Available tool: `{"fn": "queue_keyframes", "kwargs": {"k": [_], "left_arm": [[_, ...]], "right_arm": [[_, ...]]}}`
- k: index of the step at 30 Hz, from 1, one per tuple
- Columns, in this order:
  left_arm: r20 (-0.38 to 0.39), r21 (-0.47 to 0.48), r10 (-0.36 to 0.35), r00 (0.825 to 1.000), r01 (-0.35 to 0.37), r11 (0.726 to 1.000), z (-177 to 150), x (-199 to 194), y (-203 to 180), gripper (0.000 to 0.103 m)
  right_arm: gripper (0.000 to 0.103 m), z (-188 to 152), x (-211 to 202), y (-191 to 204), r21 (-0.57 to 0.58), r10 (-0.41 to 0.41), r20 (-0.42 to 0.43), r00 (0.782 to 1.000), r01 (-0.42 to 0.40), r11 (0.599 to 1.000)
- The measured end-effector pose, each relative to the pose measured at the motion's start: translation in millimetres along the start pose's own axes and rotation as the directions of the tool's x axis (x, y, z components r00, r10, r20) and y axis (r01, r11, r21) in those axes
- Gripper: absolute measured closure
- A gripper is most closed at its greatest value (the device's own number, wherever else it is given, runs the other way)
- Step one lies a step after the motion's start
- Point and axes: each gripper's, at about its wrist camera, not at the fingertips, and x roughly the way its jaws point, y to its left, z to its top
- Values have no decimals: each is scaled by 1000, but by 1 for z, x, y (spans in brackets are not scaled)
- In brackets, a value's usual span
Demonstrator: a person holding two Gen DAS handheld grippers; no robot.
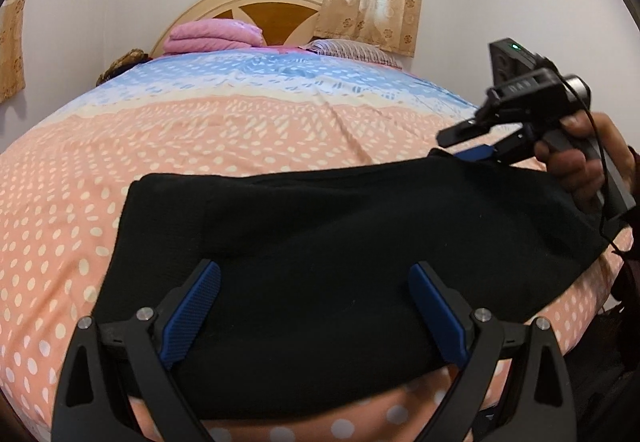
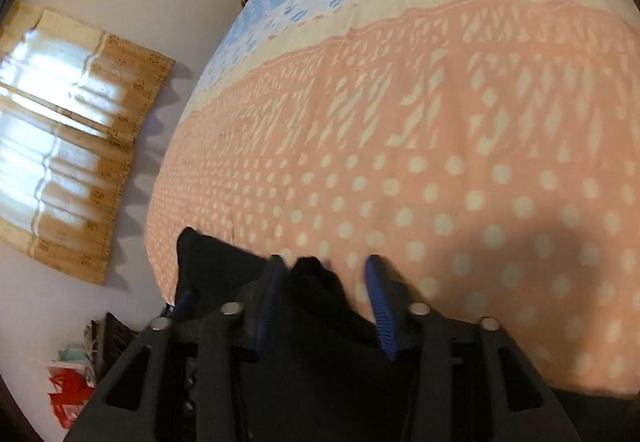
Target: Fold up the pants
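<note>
You have the bed [image 1: 200,130] to work on, its pink and blue dotted cover spread flat, with folded pink bedding [image 1: 212,36] and a pillow [image 1: 352,50] up by the headboard, well apart from your work. The black pants [image 1: 320,242] lie across the near edge of the bed as a broad, already doubled slab, running from the left side toward your right hand [image 1: 580,162].

Your left tool [image 1: 316,306] hovers over the near edge of the pants with its jaws wide and nothing pinched between the blue pads [image 1: 200,306]. Your right tool [image 2: 324,306] sits at the far right end of the cloth. Its jaws stand fairly narrow, and a peak of black fabric rises between them in the right wrist view, but a gap shows beside the right pad, so judge it as not yet clamped.

To do this fold well, close the right tool fully on that corner before you lift, taking all layers, not just the top one. Bring the left tool down onto the matching near edge and grip there too. Then carry both ends over together, level with each other, so the edges meet squarely. Thick dark cloth like this probably slips if you catch only a thin bite.
</note>
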Motion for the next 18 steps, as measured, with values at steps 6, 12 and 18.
{"fn": "queue_keyframes", "kwargs": {"k": [6,12,18], "left_arm": [[14,41,2,1000,-3,999,-4,-2,0,5],[25,10,-19,999,19,1000,-5,-7,5,5],[18,29,-12,1000,12,999,-6,-13,2,5]], "right_arm": [[101,-6,1,16,-52,-30,28,999,31,998],[102,0,-9,30,-104,-87,129,988,101,990],[101,-1,12,8,-93,-99,120,988,111,990]]}}
